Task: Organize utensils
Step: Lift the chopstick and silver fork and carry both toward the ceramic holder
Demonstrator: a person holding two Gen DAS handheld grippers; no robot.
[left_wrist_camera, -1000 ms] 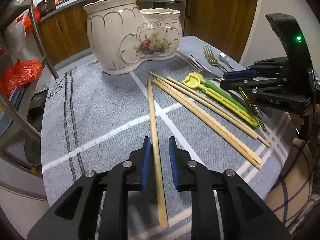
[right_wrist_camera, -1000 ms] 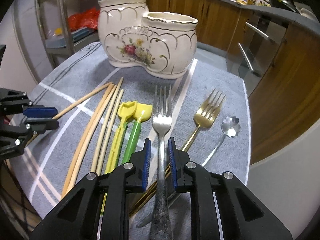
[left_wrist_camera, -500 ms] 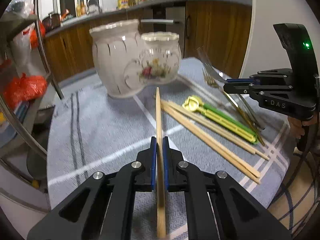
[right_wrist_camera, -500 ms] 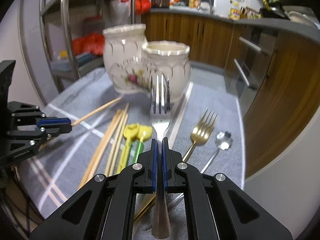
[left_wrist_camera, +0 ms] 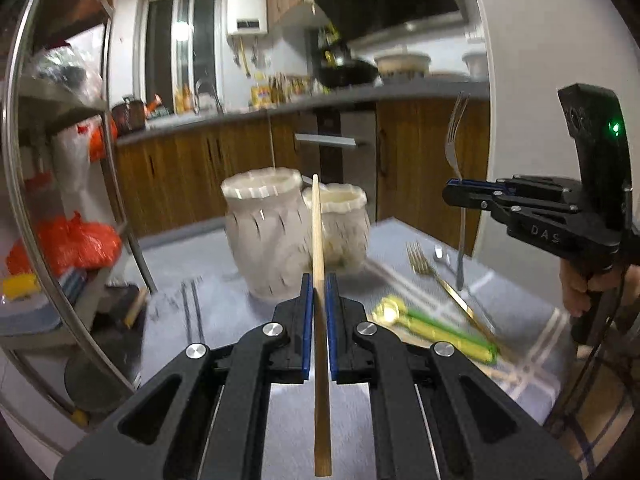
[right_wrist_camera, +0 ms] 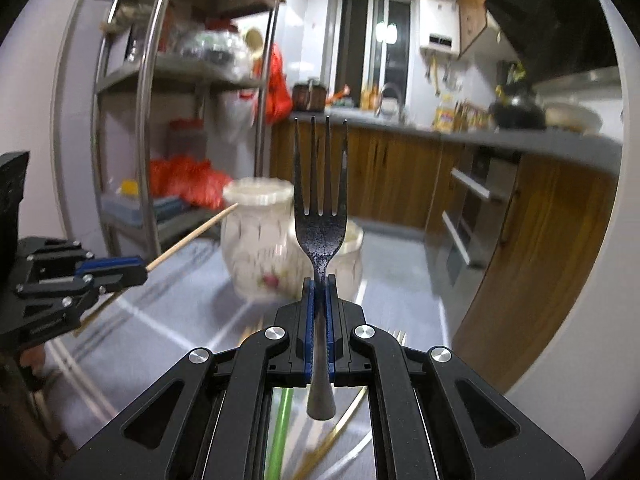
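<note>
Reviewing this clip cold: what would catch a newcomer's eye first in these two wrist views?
Two utensils held aloft: the left gripper is shut on a wooden chopstick, and the right gripper is shut on a silver fork, tines up. Behind both stands the cream two-part ceramic holder on the grey cloth, where a gold fork and a green-and-yellow utensil lie.

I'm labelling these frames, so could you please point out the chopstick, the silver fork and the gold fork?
chopstick (left_wrist_camera: 318, 240), left wrist view, on its shaft above the fingers.
silver fork (right_wrist_camera: 321, 232), right wrist view, on its neck below the tines.
gold fork (left_wrist_camera: 418, 258), left wrist view, on its head.
</note>
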